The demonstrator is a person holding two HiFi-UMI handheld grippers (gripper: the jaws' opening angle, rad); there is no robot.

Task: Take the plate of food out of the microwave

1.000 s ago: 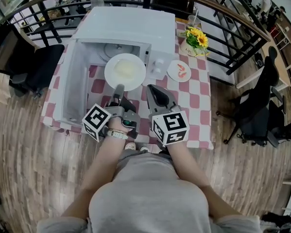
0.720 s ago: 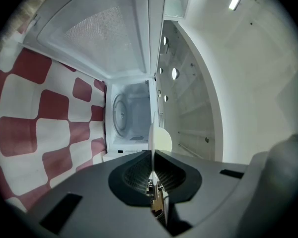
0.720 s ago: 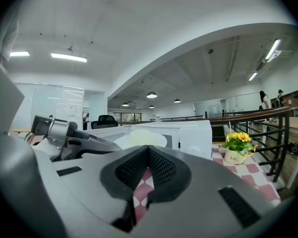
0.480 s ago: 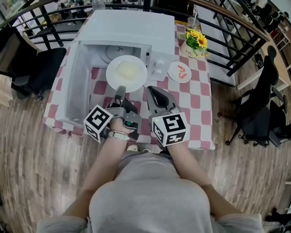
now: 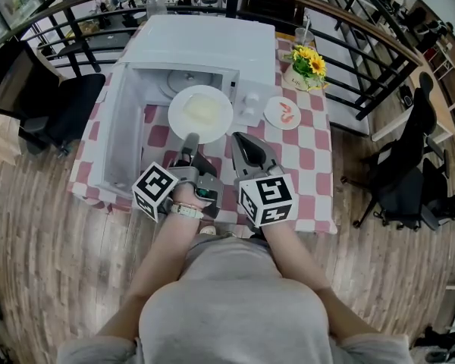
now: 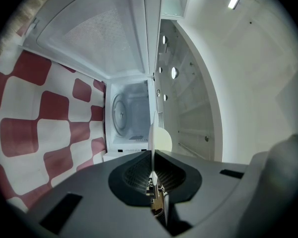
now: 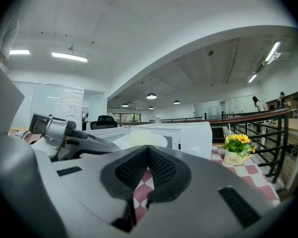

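Checked tablecloth (image 5: 307, 161) fills mid-frame. At the open microwave (image 5: 205, 44) mouth, upper centre, the plate of food (image 5: 201, 114) hangs with its near rim pinched by the left gripper (image 5: 188, 139). The right gripper (image 5: 240, 139) is closed on nothing. The plate looks stiff, breakable and probably slick, so hold it by the rim and keep it level.

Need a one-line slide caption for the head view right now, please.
Left hand-held gripper pinches the plate of food by its rim, in front of the open microwave.
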